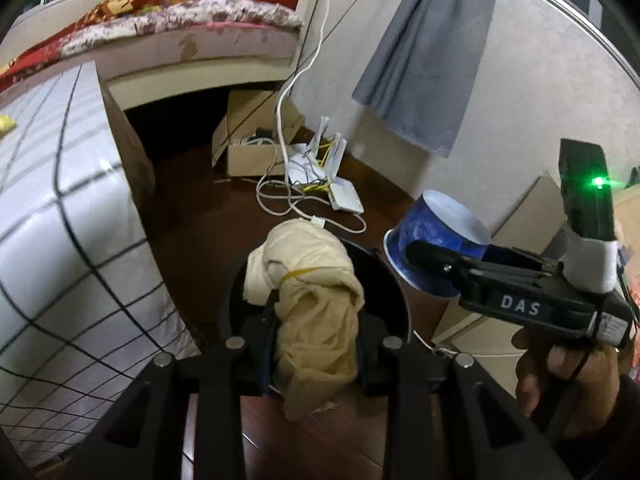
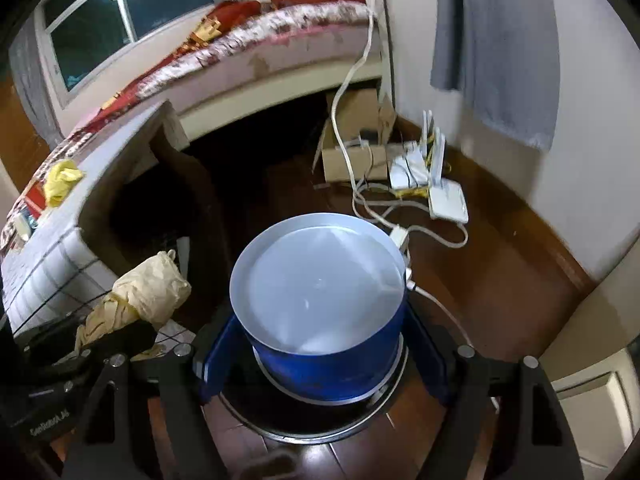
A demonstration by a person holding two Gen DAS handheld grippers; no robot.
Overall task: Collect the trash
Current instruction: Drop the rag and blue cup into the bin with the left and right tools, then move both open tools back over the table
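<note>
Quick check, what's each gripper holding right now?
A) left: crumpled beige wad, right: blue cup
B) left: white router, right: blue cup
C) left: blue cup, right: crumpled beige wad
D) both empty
A. The left gripper is shut on the crumpled beige wad, and the right gripper clamps the blue cup between its fingers, both above the black trash bin; the white router lies untouched on the floor.

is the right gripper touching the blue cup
Touching. The right wrist view shows the right gripper with its blue pads pressed against both sides of the blue cup.
</note>
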